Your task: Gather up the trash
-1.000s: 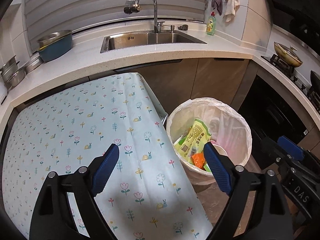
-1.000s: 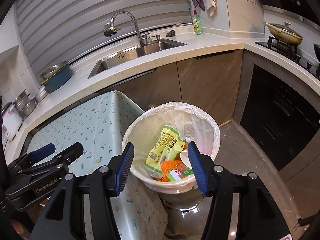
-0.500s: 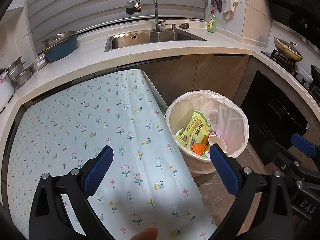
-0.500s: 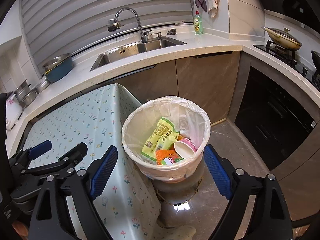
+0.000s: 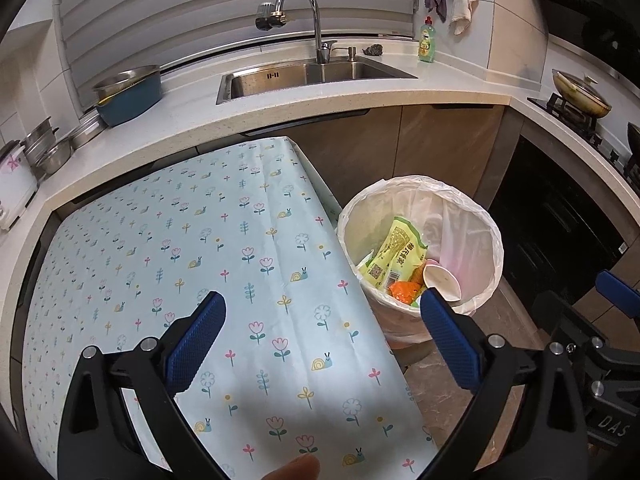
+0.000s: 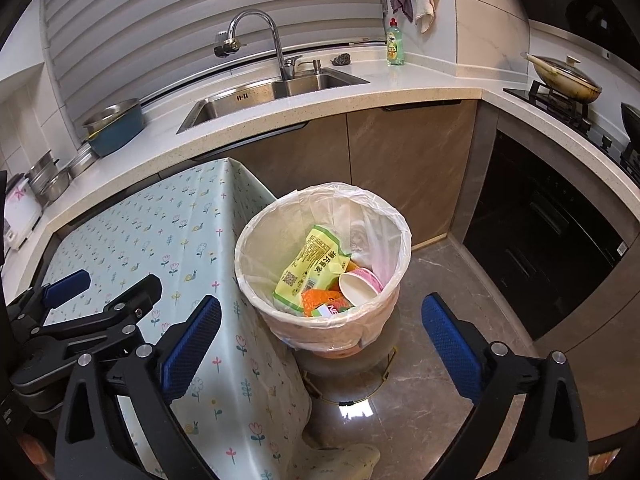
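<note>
White liner plastic folded over the rim of the bin (image 6: 322, 200) kept the bag open, and the bin stood on the floor against the table's (image 5: 168, 240) right edge, probably so that rubbish could be dropped straight in. From the right gripper (image 6: 320, 342) the bin lay at twelve o'clock, below and between its wide-spread, empty fingers. The left gripper (image 5: 323, 338), equally wide and holding nothing, hung over the flowered tablecloth with the bin at two o'clock. The trash lay inside the bin: a yellow-green wrapper (image 6: 310, 270) propped on the near wall, an orange packet (image 6: 320, 306) beneath it, and a paper cup (image 6: 360, 282) tipped on its side at the right. No rubbish showed on the table, so the collecting looked finished or nearly so.

The wrapper carried Chinese characters and a QR code, too small to read with certainty. The orange packet's label showed "NE". The right gripper's body, seen from the left camera, read "DAS".
</note>
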